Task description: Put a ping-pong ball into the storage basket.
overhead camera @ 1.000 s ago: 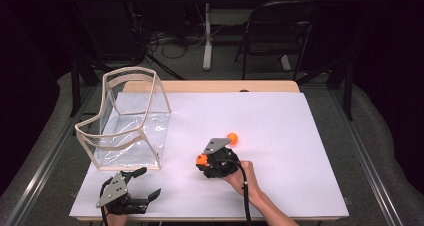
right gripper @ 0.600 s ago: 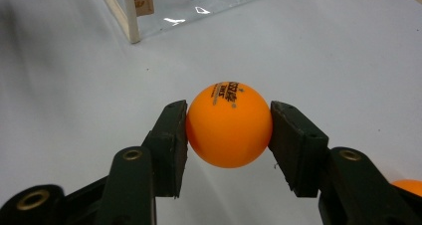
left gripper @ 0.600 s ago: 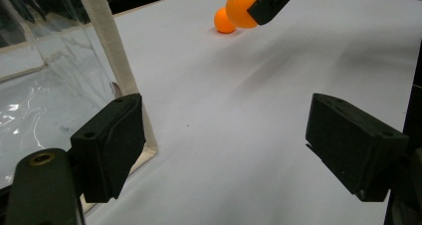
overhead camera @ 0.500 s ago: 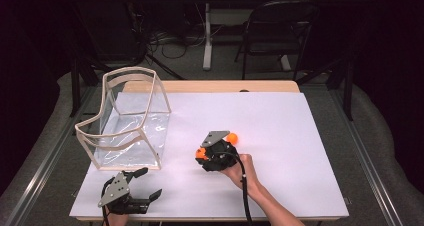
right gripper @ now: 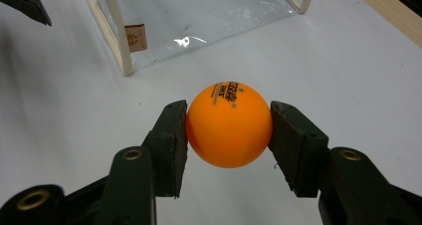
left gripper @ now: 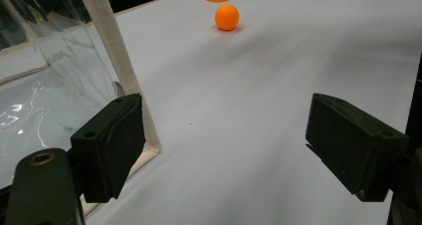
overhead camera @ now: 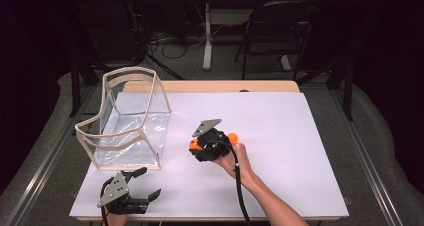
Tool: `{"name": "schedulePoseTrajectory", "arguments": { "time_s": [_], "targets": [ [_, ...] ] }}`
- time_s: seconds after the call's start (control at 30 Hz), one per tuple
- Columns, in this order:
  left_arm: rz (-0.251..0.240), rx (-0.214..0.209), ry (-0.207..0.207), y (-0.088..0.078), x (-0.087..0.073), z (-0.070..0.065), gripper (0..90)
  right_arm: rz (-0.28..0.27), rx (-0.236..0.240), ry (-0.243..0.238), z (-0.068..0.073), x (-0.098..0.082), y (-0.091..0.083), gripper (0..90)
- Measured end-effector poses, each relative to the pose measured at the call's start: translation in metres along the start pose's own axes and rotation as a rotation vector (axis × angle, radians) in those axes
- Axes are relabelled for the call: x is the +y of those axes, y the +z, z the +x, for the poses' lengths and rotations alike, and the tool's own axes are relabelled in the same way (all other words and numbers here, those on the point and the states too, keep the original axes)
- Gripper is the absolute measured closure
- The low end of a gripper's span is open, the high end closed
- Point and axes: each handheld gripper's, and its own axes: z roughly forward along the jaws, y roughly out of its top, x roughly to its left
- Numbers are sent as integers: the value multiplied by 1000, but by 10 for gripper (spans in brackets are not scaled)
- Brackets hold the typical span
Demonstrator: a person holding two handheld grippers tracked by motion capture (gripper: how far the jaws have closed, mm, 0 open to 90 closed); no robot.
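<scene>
Two orange balls share a white worktop point(overhead camera: 300, 136) with a clear bag; the worktop is the biggest thing, spread across the whole near field. Next in size, the bag point(overhead camera: 127, 121) stands upright at the left, cream-trimmed, its mouth open to the top. The left gripper point(overhead camera: 142, 183) rests at the near edge just in front of the bag, jaws wide with nothing between them. The right gripper point(right gripper: 229, 130) sits near mid-worktop, to the right of the bag, clamped on the ball point(right gripper: 229, 124), pads pressing both sides, and it looks lifted clear of the surface. The other ball point(left gripper: 227, 17) lies loose on the worktop just beyond that gripper. Judging by this, the pick is done and the carry to the bag is in hand; next the ball must travel left, rise above the rim, then be let go over the mouth.
</scene>
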Motion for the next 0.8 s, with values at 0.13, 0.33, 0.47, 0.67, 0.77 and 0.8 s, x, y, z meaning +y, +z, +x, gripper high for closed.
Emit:
{"name": "schedulePoseTrajectory", "arguments": {
  "time_s": [0.13,0.33,0.47,0.67,0.77,0.8],
  "targets": [
    [5,1,2,0,0,0,158,3,4,3,-2,5,0,506],
    [8,-2,5,1,0,0,158,4,7,6,-5,8,1,506],
    [9,-3,7,1,0,0,158,10,2,5,-7,10,2,506],
    [13,-6,11,1,0,0,158,9,2,18,-13,13,4,507],
    [13,-7,10,1,0,-1,158,14,0,18,-14,15,4,506],
    [13,-8,7,2,0,-1,158,13,-2,16,-14,16,5,507]
  ]
}}
